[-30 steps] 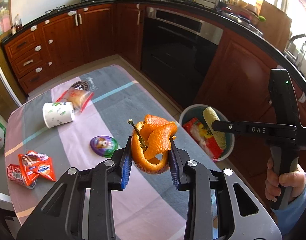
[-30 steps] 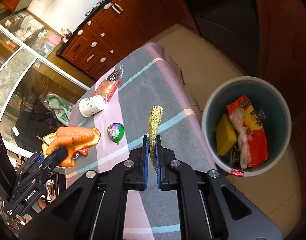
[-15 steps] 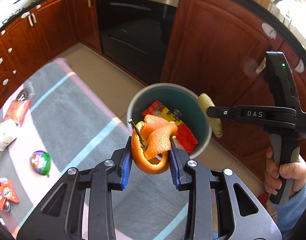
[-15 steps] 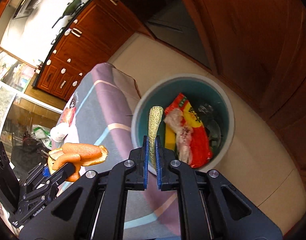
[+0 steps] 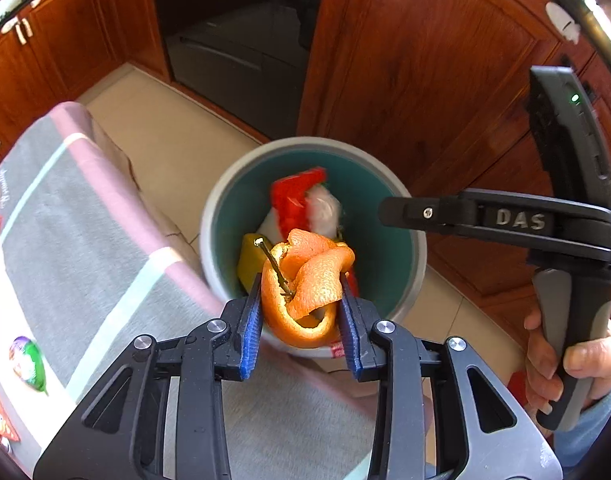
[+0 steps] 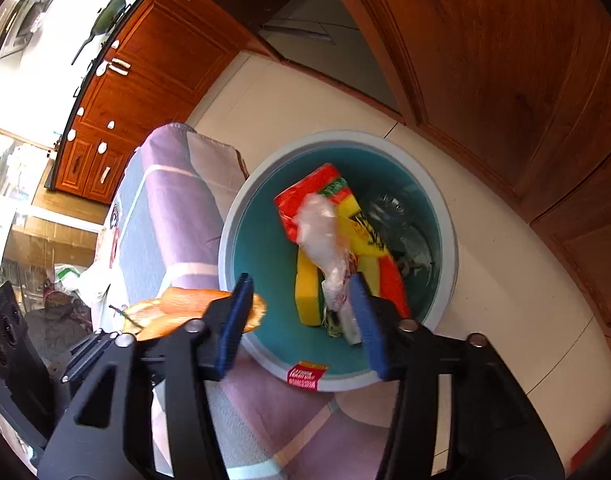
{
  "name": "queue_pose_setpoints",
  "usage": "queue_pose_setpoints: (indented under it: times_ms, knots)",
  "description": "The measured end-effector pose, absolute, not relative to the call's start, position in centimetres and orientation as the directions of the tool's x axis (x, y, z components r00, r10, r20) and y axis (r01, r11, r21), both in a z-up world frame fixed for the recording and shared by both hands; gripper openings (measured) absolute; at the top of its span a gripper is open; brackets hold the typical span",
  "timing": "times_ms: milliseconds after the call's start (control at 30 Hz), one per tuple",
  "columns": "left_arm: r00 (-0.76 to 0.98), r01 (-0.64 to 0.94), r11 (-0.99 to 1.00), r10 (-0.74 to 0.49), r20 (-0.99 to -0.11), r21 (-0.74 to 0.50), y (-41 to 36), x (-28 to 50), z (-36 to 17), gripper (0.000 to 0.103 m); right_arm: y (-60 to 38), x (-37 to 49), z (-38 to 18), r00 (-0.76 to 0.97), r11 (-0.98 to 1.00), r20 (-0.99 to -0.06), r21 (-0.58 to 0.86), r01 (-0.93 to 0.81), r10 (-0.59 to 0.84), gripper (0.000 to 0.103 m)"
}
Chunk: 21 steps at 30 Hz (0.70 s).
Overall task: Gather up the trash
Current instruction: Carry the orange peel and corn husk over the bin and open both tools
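Over the teal trash bin (image 5: 419, 256), the left gripper (image 5: 301, 312) clasped an orange peel (image 5: 305, 280), its jaws just easing apart; the right gripper (image 6: 301, 316) had just opened, jaws empty.

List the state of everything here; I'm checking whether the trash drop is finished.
Left gripper: fingers have just been opening, yet grip the orange peel.
Orange peel: held near the bin's rim, not dropped.
Right gripper: fingers have just been opening, nothing between them.
Bin: upright, uncovered, wrappers inside.
Purple-green item: lying on the tablecloth.
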<state>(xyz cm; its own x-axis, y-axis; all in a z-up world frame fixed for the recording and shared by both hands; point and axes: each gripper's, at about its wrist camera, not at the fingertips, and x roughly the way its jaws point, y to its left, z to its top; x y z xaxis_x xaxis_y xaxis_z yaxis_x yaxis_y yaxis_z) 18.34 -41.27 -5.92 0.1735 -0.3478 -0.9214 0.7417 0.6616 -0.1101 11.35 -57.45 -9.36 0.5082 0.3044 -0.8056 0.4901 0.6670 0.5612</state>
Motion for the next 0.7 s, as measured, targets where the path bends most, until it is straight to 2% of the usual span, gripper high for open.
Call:
queue_pose_setpoints:
  times_ms: [33, 67, 100, 133, 200, 267, 533, 700]
  knots:
    - [0.163, 0.742, 0.660, -0.345, -0.924, -0.116, -41.6, 18.6, -6.3, 0.043, -57.7, 11.3, -9.4, 0.510, 0.663, -0.806, 0.561, 0.495, 0.302, 0.066]
    - [0.156, 0.742, 0.659, -0.348, -0.924, -0.122, -42.0, 18.9, -6.6, 0.055, -57.9, 11.3, -9.5, 0.510, 0.658, -0.807, 0.561, 0.503, 0.298, 0.069]
    - [0.160, 0.742, 0.658, -0.355, -0.921, -0.125, -42.1, 19.1, -6.6, 0.064, -58.2, 11.2, -9.5, 0.512, 0.652, -0.807, 0.561, 0.511, 0.293, 0.071]
    - [0.168, 0.741, 0.660, -0.357, -0.919, -0.121, -42.0, 19.1, -6.6, 0.067, -58.4, 11.2, -9.5, 0.512, 0.648, -0.809, 0.559, 0.517, 0.290, 0.073]
    - [0.180, 0.736, 0.667, -0.358, -0.916, -0.116, -41.9, 19.2, -6.5, 0.081, -58.8, 11.2, -9.6, 0.507, 0.642, -0.815, 0.552, 0.532, 0.280, 0.075]
    - [0.190, 0.729, 0.674, -0.363, -0.912, -0.116, -41.5, 19.3, -6.4, 0.087, -58.9, 11.2, -9.7, 0.501, 0.634, -0.819, 0.549, 0.545, 0.278, 0.076]
    - [0.197, 0.692, 0.710, -0.361, -0.912, -0.132, -39.5, 19.6, -5.9, 0.093, -58.1, 11.7, -10.0, 0.475, 0.629, -0.831, 0.539, 0.561, 0.289, 0.085]
    - [0.211, 0.666, 0.733, -0.362, -0.908, -0.137, -37.6, 18.9, -5.1, 0.094, -57.1, 11.8, -9.6, 0.469, 0.637, -0.836, 0.531, 0.560, 0.285, 0.085]
